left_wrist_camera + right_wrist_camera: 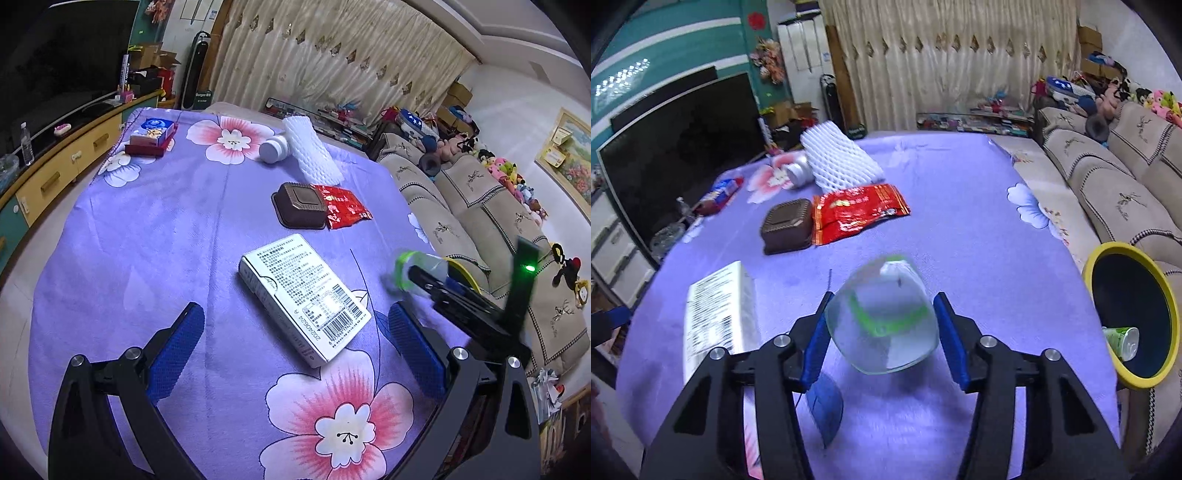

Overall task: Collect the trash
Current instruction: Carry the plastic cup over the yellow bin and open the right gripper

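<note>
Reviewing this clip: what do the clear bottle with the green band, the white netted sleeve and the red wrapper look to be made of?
Clear bottle with the green band: thin glossy plastic, see-through. White netted sleeve: soft foam mesh, matte, with open diamond holes. Red wrapper: probably plastic or foil film, shiny and crinkled.

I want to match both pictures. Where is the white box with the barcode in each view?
Left wrist: white box lies at centre, between the open fingers.
Right wrist: white box sits at lower left.
Shared landmark: brown tray beyond it.
</note>
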The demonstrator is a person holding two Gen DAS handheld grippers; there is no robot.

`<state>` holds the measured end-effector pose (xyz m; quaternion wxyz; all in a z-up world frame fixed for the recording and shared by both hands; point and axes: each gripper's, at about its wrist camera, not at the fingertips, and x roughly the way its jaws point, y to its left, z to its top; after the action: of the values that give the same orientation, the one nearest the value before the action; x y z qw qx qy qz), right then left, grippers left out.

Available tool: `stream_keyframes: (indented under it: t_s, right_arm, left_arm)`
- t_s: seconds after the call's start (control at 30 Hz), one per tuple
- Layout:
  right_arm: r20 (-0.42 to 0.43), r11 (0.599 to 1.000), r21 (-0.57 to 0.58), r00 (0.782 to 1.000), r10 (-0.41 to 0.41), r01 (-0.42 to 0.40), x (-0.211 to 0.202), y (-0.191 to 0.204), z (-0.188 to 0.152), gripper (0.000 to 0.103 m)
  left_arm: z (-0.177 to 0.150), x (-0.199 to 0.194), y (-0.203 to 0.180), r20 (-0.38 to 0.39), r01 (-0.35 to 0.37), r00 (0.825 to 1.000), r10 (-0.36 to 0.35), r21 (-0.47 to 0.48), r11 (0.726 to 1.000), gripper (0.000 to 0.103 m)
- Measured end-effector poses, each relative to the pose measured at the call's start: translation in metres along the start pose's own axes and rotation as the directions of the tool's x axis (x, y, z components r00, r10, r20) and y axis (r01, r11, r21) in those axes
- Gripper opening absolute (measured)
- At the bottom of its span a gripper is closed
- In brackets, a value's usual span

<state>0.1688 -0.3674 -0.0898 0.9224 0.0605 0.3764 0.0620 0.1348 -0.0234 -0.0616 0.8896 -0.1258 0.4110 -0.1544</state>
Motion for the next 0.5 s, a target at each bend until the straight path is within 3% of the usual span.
stream_keyframes:
  t_s: [0.37, 0.5]
  right_arm:
    - [0.012, 0.995, 0.019, 0.995, 0.1, -0.101, -0.036, -0.013, -0.013, 0.051]
    - [0.035, 0.994, 0.047, 0.995, 0.093, -0.094, -0.044, -0.028, -0.012, 0.051]
  left_arm:
    - [-0.005, 0.013, -0.017, -0.026, -0.002, 1.0, 0.002, 0.031, 1.0, 0.098]
    - [-0.005, 0.015, -0.024, -0.031, -0.01, 0.999, 0.011, 0.045, 0.999, 0.098]
